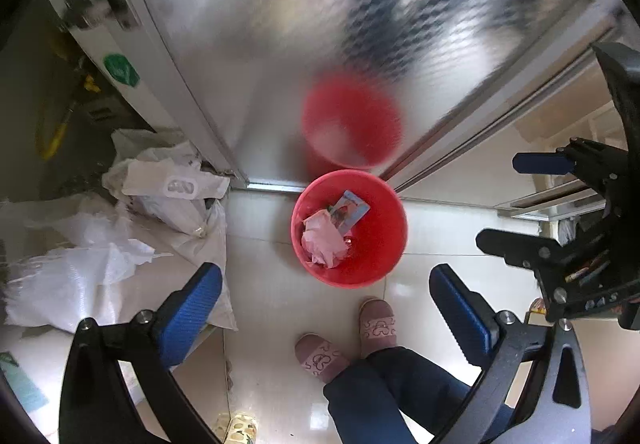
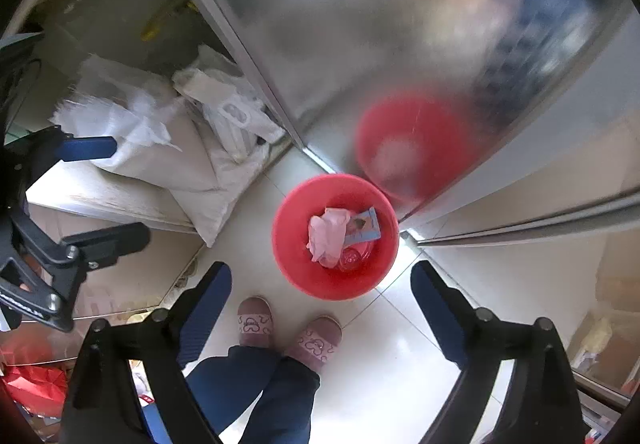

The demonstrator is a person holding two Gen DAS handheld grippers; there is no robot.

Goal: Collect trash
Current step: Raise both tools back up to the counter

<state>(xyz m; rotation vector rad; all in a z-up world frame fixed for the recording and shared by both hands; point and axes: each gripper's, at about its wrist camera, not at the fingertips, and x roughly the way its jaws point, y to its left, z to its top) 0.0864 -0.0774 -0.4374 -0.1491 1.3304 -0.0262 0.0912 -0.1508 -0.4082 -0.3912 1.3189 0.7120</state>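
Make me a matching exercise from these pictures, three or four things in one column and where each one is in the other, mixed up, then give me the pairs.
Things:
1. pink crumpled paper
2. red bin
3. white sacks
4. slippers

Places:
A. on the person's feet, near the bin
B. piled by the door frame
C. inside the bin
D. on the tiled floor, at the glass door

Pairs: 1-C, 2-D, 3-B, 4-A

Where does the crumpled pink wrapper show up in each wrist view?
Left wrist: the pink wrapper lies inside the red bin, centre of frame, left of a picture card.
Right wrist: the pink wrapper lies in the red bin, centre frame.
Shared landmark: the slippers just below the bin.
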